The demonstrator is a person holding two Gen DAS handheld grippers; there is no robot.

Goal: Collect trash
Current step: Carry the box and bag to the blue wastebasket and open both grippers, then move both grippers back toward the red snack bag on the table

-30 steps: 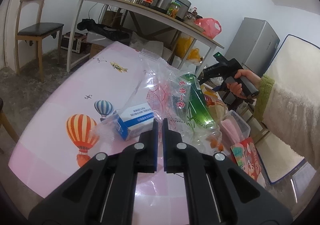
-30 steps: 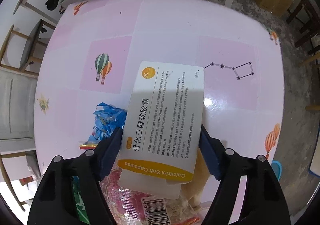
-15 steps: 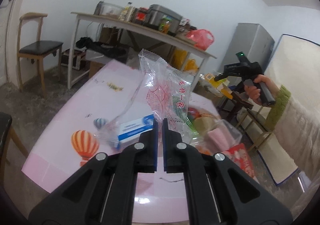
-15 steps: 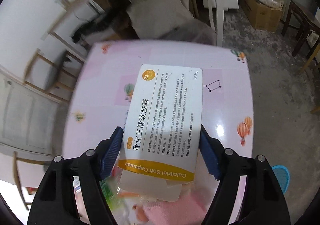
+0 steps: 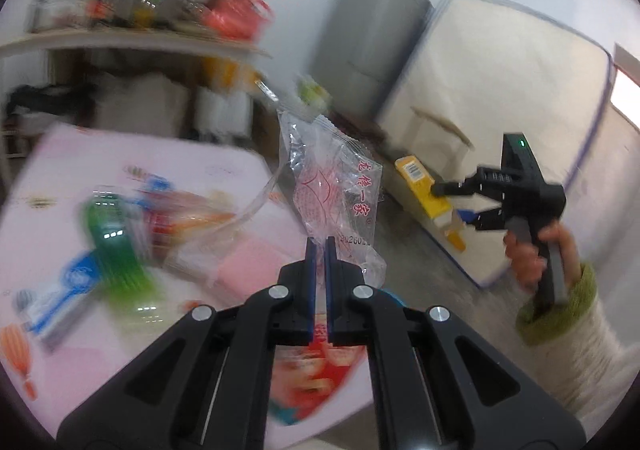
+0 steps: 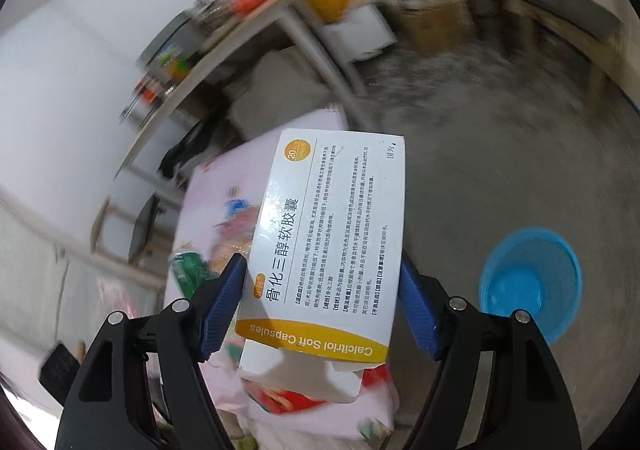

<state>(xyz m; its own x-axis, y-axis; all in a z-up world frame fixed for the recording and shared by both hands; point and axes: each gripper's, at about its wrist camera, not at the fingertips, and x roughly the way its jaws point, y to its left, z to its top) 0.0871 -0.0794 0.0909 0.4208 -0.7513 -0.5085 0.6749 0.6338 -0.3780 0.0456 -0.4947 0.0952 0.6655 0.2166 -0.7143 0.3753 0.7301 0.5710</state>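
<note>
The right gripper (image 6: pixel 320 306) is clamped wide across a white medicine box (image 6: pixel 328 234), long axis pointing away from the jaws. The blue bin (image 6: pixel 530 282) sits on the floor just right of the box, apparently empty, nearer this hand. The left gripper (image 5: pixel 319 250), pinched tight on a clear plastic wrapper (image 5: pixel 332 193), is farther from the bin.

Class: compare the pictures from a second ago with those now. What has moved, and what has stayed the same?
Both grippers have swung away from the pink table; the blue plastic bin on the floor has come into the right view. Unchanged: the left gripper stays shut on the clear crinkly wrapper, the right gripper on the white medicine box.
</note>
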